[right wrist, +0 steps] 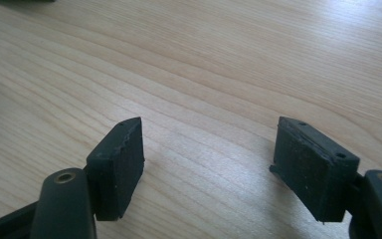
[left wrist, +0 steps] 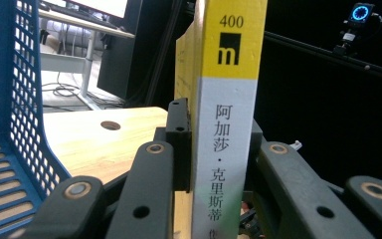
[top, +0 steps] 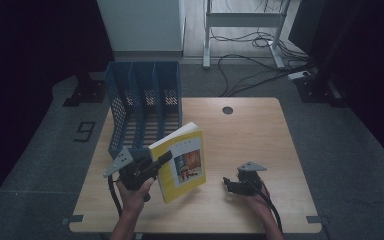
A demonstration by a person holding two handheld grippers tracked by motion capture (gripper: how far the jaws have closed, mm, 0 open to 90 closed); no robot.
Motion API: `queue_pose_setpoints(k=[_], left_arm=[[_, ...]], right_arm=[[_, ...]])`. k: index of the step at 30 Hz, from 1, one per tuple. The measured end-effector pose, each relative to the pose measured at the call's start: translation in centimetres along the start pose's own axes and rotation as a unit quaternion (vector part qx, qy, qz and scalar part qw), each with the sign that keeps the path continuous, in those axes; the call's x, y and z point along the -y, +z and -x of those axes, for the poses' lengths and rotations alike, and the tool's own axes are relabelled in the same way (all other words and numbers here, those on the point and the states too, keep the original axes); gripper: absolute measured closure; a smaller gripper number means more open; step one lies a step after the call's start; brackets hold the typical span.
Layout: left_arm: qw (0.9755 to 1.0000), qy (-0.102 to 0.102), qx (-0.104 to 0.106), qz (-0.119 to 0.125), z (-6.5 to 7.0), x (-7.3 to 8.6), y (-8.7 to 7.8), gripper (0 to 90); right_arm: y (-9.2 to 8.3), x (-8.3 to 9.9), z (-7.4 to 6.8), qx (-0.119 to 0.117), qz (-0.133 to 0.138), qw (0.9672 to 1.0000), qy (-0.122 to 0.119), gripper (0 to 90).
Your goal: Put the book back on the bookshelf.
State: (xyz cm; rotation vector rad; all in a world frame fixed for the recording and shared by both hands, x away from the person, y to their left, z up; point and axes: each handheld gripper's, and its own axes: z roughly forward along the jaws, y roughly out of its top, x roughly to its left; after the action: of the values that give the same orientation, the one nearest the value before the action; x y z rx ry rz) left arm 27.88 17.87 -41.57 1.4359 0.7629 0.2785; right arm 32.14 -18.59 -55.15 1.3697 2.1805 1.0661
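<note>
The left gripper (top: 162, 159) clamps the spine of the yellow book (top: 182, 162), held off the table (top: 250, 130), while the right gripper (top: 228, 183) stands wide, gripping nothing.

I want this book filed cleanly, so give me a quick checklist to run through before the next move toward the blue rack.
1. Left gripper clamped on the book at its spine: ok.
2. Book clear of the table: ok.
3. Book upright for a slot: not ok, tilted.
4. Blue file rack slots empty: ok where visible.
5. Right gripper open, holding nothing, away from the book: ok.
6. Rack steady on the table: cannot tell.
</note>
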Motion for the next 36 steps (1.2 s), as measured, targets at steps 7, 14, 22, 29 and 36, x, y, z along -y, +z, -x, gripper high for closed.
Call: queue_pose_setpoints(k=[7,14,22,29,36], left_arm=[[0.9999,-0.002,-0.003,0.012,-0.1,-0.4,-0.7,75.8],[0.9996,-0.008,-0.011,0.024,-0.5,-0.9,-1.4,75.7],[0.9994,-0.009,-0.012,0.032,-0.3,-1.6,-2.1,75.7],[0.9992,-0.018,-0.013,0.034,-0.3,-2.2,-2.0,75.7],[0.9991,-0.015,-0.011,0.038,0.0,-3.3,-2.0,75.7]], right_arm=[[0.0,0.2,0.1,0.004,0.005,1.0000,-0.003,27.9],[0.0,0.3,0.0,0.016,0.007,0.9998,-0.013,27.8],[-0.1,0.4,0.0,0.021,0.007,0.9996,-0.017,27.8],[0.0,0.4,-0.2,0.032,0.004,0.9991,-0.026,27.7],[0.0,0.4,-0.2,0.037,0.004,0.9991,-0.021,27.7]])
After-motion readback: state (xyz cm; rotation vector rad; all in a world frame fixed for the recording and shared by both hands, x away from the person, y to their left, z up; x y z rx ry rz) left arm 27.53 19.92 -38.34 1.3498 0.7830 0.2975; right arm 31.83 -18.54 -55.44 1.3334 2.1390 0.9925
